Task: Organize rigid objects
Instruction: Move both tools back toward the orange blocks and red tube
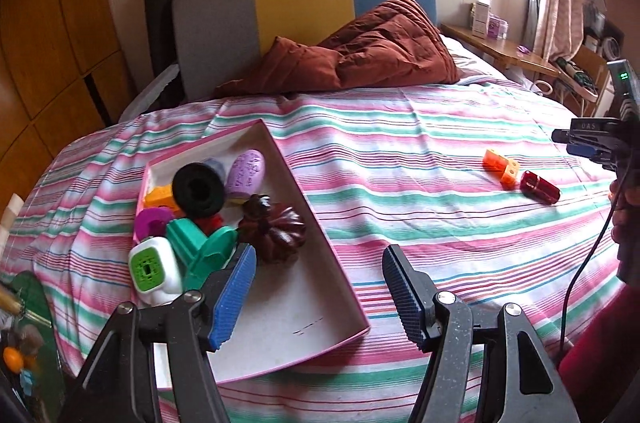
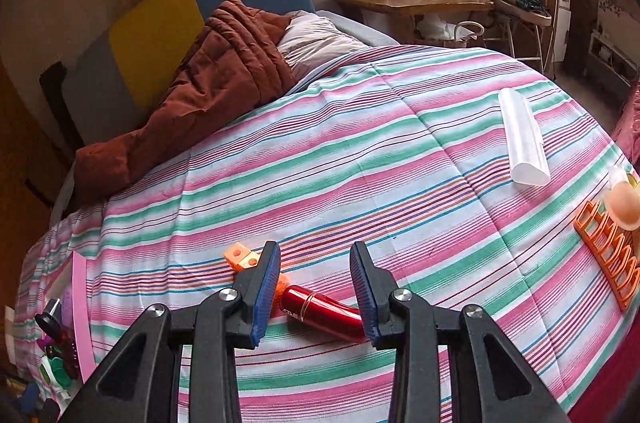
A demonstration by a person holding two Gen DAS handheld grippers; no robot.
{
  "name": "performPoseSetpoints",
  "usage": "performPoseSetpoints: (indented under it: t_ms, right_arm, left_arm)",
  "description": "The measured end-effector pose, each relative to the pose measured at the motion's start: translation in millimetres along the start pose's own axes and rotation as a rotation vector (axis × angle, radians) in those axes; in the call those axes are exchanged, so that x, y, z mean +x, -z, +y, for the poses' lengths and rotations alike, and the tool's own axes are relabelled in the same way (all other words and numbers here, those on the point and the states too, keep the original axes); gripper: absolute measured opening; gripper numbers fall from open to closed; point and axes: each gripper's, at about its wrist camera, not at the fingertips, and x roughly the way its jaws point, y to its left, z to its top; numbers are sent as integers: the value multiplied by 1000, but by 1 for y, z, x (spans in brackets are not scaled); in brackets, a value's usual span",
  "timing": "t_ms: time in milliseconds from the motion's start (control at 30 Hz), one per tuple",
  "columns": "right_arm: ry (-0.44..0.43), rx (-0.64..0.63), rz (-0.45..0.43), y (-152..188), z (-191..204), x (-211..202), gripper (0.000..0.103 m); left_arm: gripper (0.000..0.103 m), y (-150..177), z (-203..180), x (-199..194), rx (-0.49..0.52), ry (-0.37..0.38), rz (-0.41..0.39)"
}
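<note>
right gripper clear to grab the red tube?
Probably yes: the right gripper is open with the red tube lying between its fingers on the bedspread; only the orange block sits close.

The left gripper (image 1: 320, 297) hangs wide apart over the pink box (image 1: 340, 287). Toys crowd its far end; a red cylinder (image 1: 539, 186) lies well apart

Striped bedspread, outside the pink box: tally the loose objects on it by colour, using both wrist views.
Orange: 2, the small orange block with holes and the flat orange plastic rack.
Red: 1, the shiny red metal cylinder, lying between the open right gripper fingers.
White: 1, the white ridged plastic roll.
Peach: 1, the translucent peach cup.
Total: 5
</note>
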Motion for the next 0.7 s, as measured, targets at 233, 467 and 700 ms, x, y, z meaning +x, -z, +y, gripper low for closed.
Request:
performPoseSetpoints:
  t_ms: [233,467,700]
  right_arm:
    - [3,44,-5,-2,-9,0,36]
    - [20,142,-39,-5,-29,-7,36]
    - [-4,221,-20,-6,-45,-5,36]
  left_arm:
    - [67,-1,-19,12,40,35,23]
    - [67,-2,-32,31,34,80,82]
    - [67,-13,-64,45,98,132,85]
